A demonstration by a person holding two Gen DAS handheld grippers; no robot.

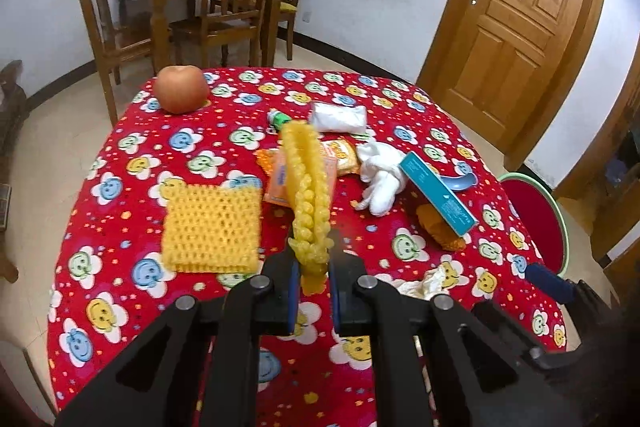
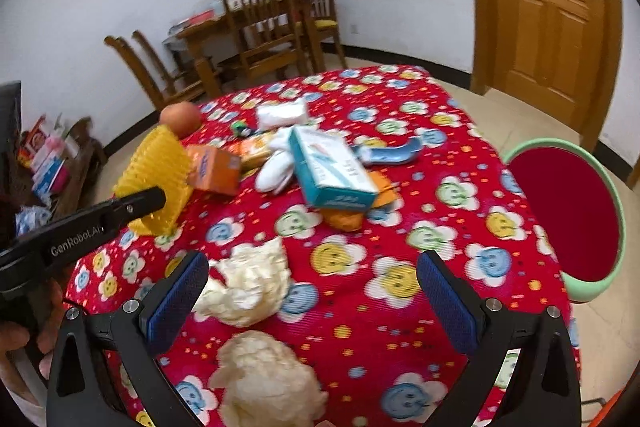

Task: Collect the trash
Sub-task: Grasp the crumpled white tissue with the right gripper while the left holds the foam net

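left claw (image 1: 312, 267) clenched on a yellow foam net (image 1: 308, 187), lifted above the desk (image 1: 120, 147) (a second net (image 1: 212, 227) lies flat to its left). right claw (image 2: 312, 291) spread wide, low over two crumpled tissues (image 2: 248, 287). red basin (image 2: 568, 211) beside the desk's right edge, nothing visible inside.
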